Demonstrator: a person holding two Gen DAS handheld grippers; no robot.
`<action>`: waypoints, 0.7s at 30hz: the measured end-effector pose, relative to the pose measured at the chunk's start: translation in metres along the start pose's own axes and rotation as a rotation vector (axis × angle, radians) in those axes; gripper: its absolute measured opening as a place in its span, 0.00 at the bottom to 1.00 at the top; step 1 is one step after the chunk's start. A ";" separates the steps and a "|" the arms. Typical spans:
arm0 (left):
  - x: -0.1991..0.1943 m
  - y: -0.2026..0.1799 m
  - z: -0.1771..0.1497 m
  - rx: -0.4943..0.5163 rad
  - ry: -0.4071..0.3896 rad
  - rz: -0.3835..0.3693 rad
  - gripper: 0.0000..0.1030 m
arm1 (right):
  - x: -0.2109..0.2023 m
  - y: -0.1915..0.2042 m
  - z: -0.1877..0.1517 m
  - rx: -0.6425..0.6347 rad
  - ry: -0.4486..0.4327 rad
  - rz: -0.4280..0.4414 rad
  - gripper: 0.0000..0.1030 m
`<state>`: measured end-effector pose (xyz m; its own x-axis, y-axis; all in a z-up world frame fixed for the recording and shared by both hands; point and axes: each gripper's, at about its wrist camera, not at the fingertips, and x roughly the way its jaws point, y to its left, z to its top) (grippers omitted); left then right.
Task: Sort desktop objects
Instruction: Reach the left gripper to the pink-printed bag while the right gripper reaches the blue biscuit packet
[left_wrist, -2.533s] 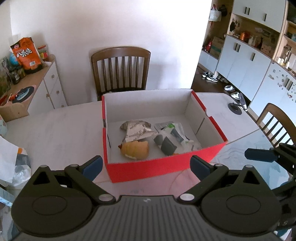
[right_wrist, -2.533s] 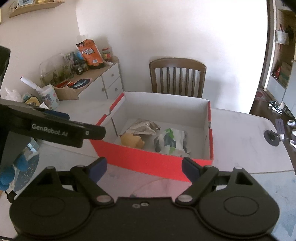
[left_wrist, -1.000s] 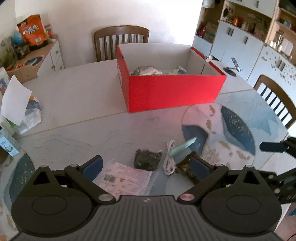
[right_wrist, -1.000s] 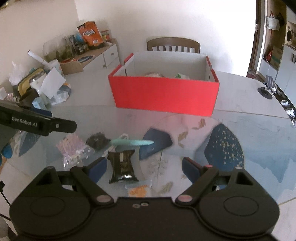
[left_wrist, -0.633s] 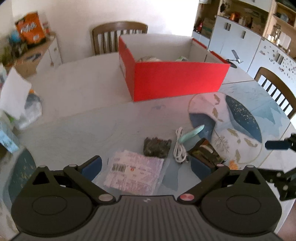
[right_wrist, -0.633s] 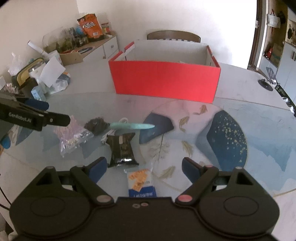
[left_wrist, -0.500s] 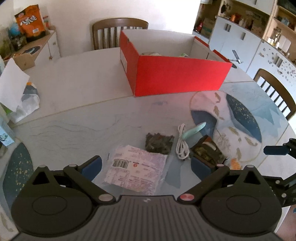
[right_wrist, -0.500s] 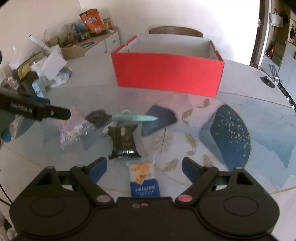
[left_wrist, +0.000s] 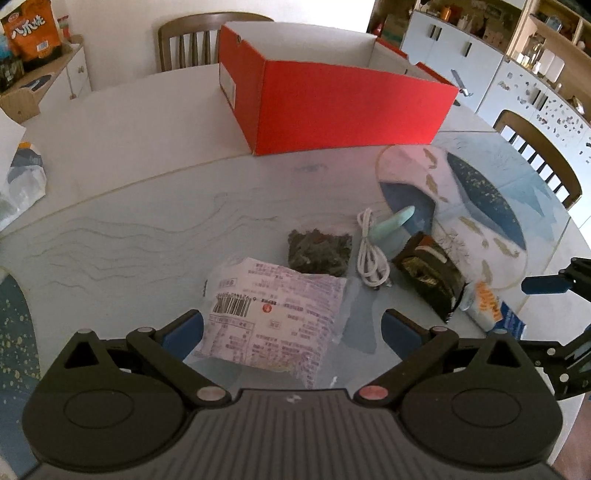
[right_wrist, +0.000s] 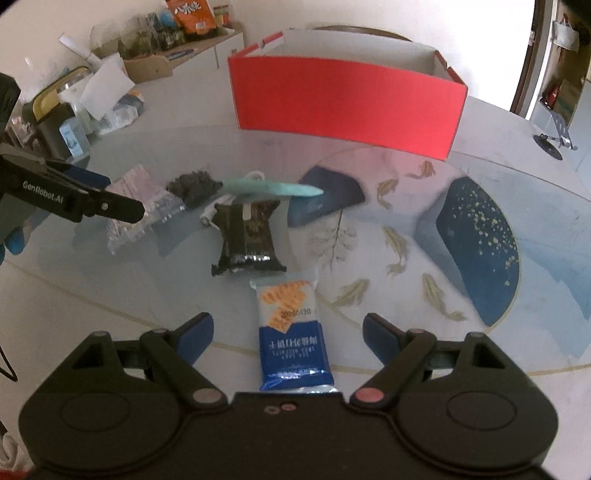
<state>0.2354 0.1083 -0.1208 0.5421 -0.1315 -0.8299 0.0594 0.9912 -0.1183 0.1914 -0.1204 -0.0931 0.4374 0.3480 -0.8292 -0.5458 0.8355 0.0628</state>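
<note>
Left gripper (left_wrist: 291, 325), jaws spread and empty, above a pink-printed packet (left_wrist: 275, 314). Right gripper (right_wrist: 288, 330), likewise spread and empty, straddles a blue-and-orange packet (right_wrist: 291, 328). Beyond both: dark wrapper (right_wrist: 245, 236), white cable (left_wrist: 371, 258), red box (left_wrist: 343, 99) farthest.

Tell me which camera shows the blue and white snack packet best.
Right wrist view: the blue and white snack packet lies whole and centred between the open right gripper fingers. The left wrist view catches it only at an angle, partly behind the black packet.
</note>
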 end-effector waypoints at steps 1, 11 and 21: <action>0.002 0.001 0.000 0.000 0.000 0.003 1.00 | 0.002 0.000 -0.001 -0.002 0.006 -0.003 0.85; 0.010 0.003 0.004 0.010 0.000 0.021 1.00 | 0.013 -0.004 -0.004 0.012 0.032 -0.027 0.83; 0.020 0.004 0.000 0.025 0.027 0.047 1.00 | 0.019 -0.004 -0.010 -0.010 0.042 -0.060 0.82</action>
<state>0.2464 0.1091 -0.1379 0.5221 -0.0844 -0.8487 0.0551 0.9964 -0.0651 0.1949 -0.1216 -0.1144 0.4390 0.2793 -0.8539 -0.5272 0.8497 0.0069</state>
